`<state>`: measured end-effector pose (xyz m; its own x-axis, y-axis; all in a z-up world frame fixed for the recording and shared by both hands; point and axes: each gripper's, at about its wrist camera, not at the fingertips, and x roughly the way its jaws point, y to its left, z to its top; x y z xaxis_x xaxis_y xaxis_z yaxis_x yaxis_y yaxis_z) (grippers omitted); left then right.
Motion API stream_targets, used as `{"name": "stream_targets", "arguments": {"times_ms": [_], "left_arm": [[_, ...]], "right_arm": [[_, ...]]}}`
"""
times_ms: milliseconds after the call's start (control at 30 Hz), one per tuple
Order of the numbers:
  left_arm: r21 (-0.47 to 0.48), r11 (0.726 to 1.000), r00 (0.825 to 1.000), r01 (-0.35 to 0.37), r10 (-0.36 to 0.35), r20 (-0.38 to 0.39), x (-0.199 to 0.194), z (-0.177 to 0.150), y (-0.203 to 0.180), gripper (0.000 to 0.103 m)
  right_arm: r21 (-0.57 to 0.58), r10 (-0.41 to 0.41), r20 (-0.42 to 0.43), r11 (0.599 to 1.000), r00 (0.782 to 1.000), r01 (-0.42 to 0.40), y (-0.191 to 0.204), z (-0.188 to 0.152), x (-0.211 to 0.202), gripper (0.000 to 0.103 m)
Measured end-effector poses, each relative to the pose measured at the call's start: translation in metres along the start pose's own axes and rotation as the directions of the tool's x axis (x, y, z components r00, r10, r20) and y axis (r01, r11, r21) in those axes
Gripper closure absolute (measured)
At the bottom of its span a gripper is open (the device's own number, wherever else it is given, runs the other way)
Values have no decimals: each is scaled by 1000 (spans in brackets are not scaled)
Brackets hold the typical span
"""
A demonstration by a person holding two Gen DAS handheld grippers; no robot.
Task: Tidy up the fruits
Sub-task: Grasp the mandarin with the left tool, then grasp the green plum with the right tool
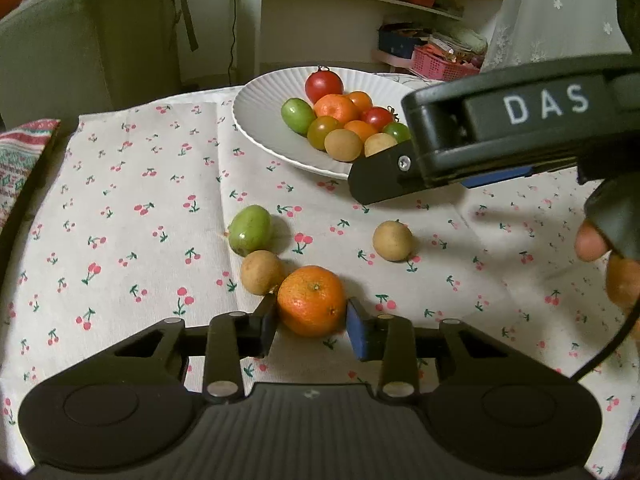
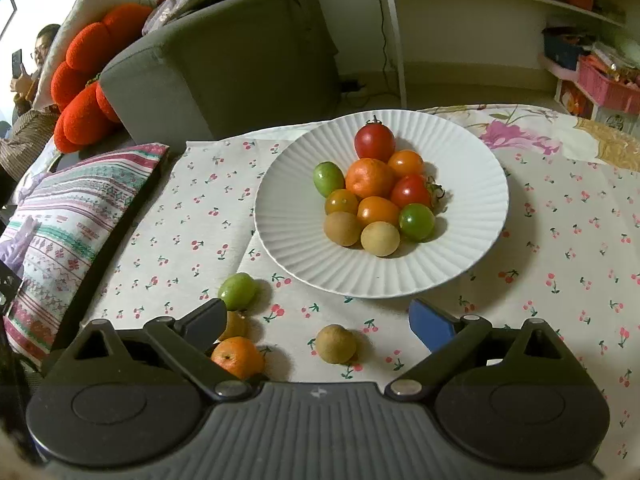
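In the left wrist view, my left gripper (image 1: 312, 322) is shut on an orange mandarin (image 1: 311, 300) that rests on the cherry-print cloth, one pad on each side. A brown round fruit (image 1: 261, 272) touches the mandarin's left; a green fruit (image 1: 251, 229) lies behind it, and another brown fruit (image 1: 393, 240) lies to the right. The white ribbed plate (image 1: 256, 108) holds several tomatoes, mandarins and brown fruits. My right gripper (image 2: 320, 314) stands wide open above the cloth with nothing between its fingers, just short of the plate (image 2: 460, 264); a brown fruit (image 2: 336, 344) lies below it.
A grey sofa (image 2: 224, 68) with a red cushion (image 2: 80, 80) stands behind the table. A striped folded cloth (image 2: 68, 232) lies at the left edge. White shelves and a pink basket (image 2: 608, 84) are at the back right. A person sits at the far left.
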<state>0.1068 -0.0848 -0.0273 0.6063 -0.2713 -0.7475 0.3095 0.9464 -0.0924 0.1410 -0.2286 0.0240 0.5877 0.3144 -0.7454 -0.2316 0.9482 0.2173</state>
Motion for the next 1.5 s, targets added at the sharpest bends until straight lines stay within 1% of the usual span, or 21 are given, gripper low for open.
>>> {"name": "stream_targets", "arguments": {"times_ms": [100,200,300,367,433,533,667,700,800,933,1000,1100,1200,1267,1333,1400,1433,1500], "left_arm": [[-31,999,1000,13,-14,-18,-3,0,4,79],[-81,996,998,46,-49,-36,-12,3,12,79],[-106,993,998,52,-55,-29,-24,10,19,79],[-108,994,1000,27,-29,-11,-31,16,25,79],[-104,994,1000,-18,18,-2,-35,19,33,79],[-124,989,997,-77,78,0,-36,22,48,79],[-182,978,994,-106,110,13,-41,26,66,79],[-182,977,993,-114,120,21,-43,28,66,79],[-171,976,989,-137,145,36,-47,31,67,79],[-186,973,988,-137,147,41,-50,32,70,79],[-187,972,987,-144,154,42,-49,32,71,79],[-192,971,987,-145,155,39,-48,31,74,79],[-201,968,986,-153,163,34,-47,31,78,79],[-204,966,986,-157,166,29,-47,31,79,79],[-206,966,986,-154,162,24,-47,31,79,79],[-210,966,988,-149,156,20,-47,31,79,79],[-212,966,988,-146,153,15,-47,31,78,79],[-213,966,988,-149,154,8,-46,31,79,79]], "right_arm": [[1,-3,-2,1000,1000,3,-2,0,2,10],[-12,0,-1,1000,1000,0,-1,-1,3,13],[-23,17,0,1000,1000,-17,0,-2,4,17],[-3,48,-1,999,999,-48,-1,-2,7,19],[41,92,0,995,996,-91,-3,-1,11,22],[86,143,-5,986,990,-142,-1,-1,15,23],[50,191,6,980,982,-191,14,-1,19,30],[35,194,8,980,981,-195,18,-1,20,33],[16,206,2,978,978,-206,27,-3,28,37],[9,182,11,983,983,-182,33,-5,37,42],[-3,167,25,986,986,-167,38,-4,42,42],[-59,148,53,988,988,-145,48,-5,46,43],[-93,135,43,987,990,-131,53,-8,53,47],[-112,120,31,987,992,-115,55,-9,59,52],[-119,111,33,987,993,-107,55,-10,62,60],[-128,106,37,987,994,-101,55,-10,62,65],[-136,99,40,986,994,-93,57,-10,63,70],[-152,89,41,985,995,-82,58,-11,63,74]]}}
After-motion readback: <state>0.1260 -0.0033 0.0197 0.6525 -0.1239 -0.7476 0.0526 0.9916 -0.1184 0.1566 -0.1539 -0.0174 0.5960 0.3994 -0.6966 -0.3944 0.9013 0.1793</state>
